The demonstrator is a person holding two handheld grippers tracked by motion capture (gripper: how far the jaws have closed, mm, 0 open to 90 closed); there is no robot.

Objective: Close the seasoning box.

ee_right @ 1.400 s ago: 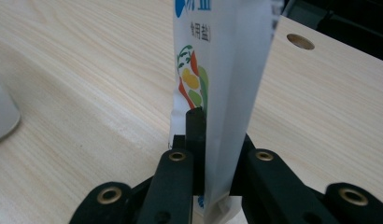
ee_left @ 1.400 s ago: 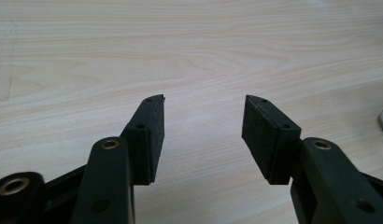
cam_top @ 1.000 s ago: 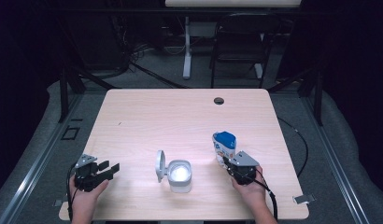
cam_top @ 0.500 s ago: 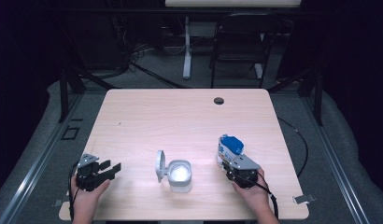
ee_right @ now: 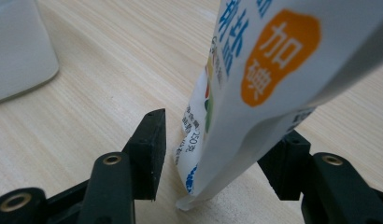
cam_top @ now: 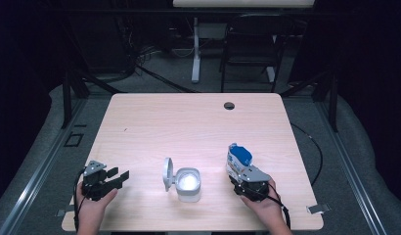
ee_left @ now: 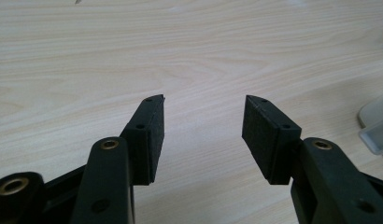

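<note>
The right gripper (cam_top: 239, 172) had just been opening, its jaws spread around the blue-and-white pouch (ee_right: 255, 88), which stood on the table (cam_top: 189, 127) between them, the left pad clear of it, apparently set down beside the open-lidded white container (cam_top: 188, 183). The left gripper (ee_left: 203, 130) waited apart, jaws released and empty.

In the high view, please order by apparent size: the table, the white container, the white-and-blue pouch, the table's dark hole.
1. Table
2. White container, slightly larger than
3. white-and-blue pouch, partly hidden, so unsure
4. Dark hole
</note>
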